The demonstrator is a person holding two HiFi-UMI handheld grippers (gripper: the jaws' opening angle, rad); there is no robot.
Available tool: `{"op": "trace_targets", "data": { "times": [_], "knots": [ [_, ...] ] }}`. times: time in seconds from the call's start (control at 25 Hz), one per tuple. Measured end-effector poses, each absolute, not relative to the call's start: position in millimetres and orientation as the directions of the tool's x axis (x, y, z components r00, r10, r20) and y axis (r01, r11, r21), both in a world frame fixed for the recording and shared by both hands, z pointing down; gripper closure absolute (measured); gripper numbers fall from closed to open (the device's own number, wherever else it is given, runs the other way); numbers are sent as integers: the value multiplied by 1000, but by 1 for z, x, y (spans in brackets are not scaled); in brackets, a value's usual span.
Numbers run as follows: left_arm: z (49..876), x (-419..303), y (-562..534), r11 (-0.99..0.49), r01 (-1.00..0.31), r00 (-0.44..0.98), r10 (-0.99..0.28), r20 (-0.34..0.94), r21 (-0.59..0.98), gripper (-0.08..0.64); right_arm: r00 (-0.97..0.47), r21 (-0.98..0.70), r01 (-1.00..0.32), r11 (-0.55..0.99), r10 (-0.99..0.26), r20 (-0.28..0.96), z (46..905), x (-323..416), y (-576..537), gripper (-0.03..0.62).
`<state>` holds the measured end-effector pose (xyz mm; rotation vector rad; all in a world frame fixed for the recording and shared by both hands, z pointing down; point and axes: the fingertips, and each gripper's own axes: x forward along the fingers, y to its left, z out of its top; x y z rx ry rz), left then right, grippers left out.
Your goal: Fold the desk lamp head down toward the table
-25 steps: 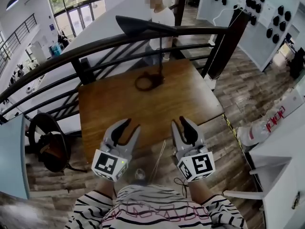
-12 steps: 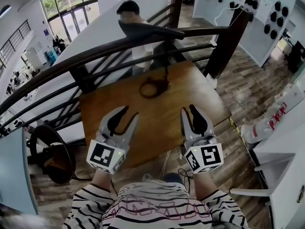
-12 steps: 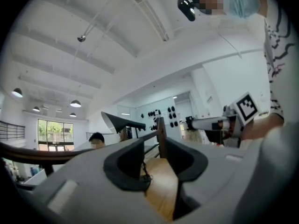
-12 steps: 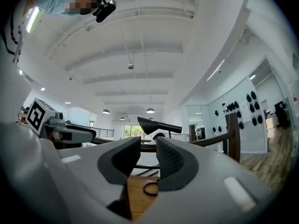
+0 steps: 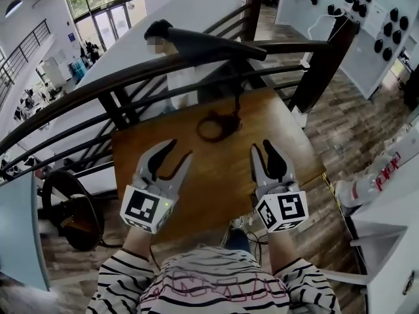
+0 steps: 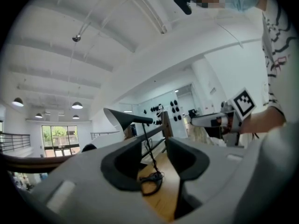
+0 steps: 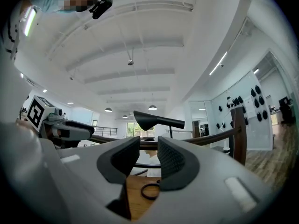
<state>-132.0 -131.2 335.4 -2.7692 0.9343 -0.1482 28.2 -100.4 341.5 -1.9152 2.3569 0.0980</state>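
Note:
The black desk lamp stands at the far side of the wooden table (image 5: 196,182). Its long head (image 5: 213,41) lies level atop a thin upright stem (image 5: 237,90). The ring base (image 5: 217,125) has a cord coiled by it. My left gripper (image 5: 180,150) and right gripper (image 5: 260,148) hover over the near half of the table, pointing at the lamp and well short of it. Both jaws have just been opening, with nothing between them. The lamp head (image 6: 127,118) shows past the left gripper (image 6: 156,157). The right gripper (image 7: 149,155) frames the lamp head (image 7: 156,119) and base (image 7: 150,190).
A dark curved handrail (image 5: 131,70) with slanted bars runs right behind the table, with a thick post (image 5: 321,64) at the right. A person (image 5: 180,77) stands beyond the rail. A black round chair (image 5: 72,208) sits at the left, a white counter (image 5: 386,208) at the right.
Both grippers have moved forward over the table toward the lamp, and their jaws stand a little wider. The person behind the rail has shifted left.

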Motion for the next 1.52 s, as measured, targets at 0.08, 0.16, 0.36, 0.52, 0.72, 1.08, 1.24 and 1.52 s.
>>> {"op": "trace_targets", "data": {
  "times": [0.08,0.16,0.36,0.52,0.72,1.08,1.24,1.52],
  "knots": [
    [336,-125,-147,-762,-602,780,-625,29,-241,394,-218,-23,-975,221,-970,-107,345,36,-120,482],
    [336,-116,-165,-748,-618,766,-642,28,-244,391,-238,-25,-970,241,-966,-99,348,47,-140,476],
    [328,-89,-212,-705,-660,728,-686,12,-261,375,-293,-33,-955,295,-954,-67,355,75,-194,459],
    [320,-68,-247,-678,-678,707,-707,0,-285,365,-327,-25,-944,329,-943,-54,358,95,-232,459],
    [304,-47,-286,-643,-696,681,-732,-11,-321,364,-350,-10,-936,351,-936,-35,363,115,-277,457],
    [266,-31,-338,-549,-693,637,-770,-41,-467,336,-381,18,-925,381,-925,3,377,137,-339,434],
    [251,-29,-354,-492,-647,626,-779,-37,-582,312,-393,25,-919,393,-919,23,383,141,-357,426],
    [226,-38,-380,-403,-562,600,-800,-20,-722,306,-401,31,-915,403,-915,45,388,143,-385,420]
  ]
}}
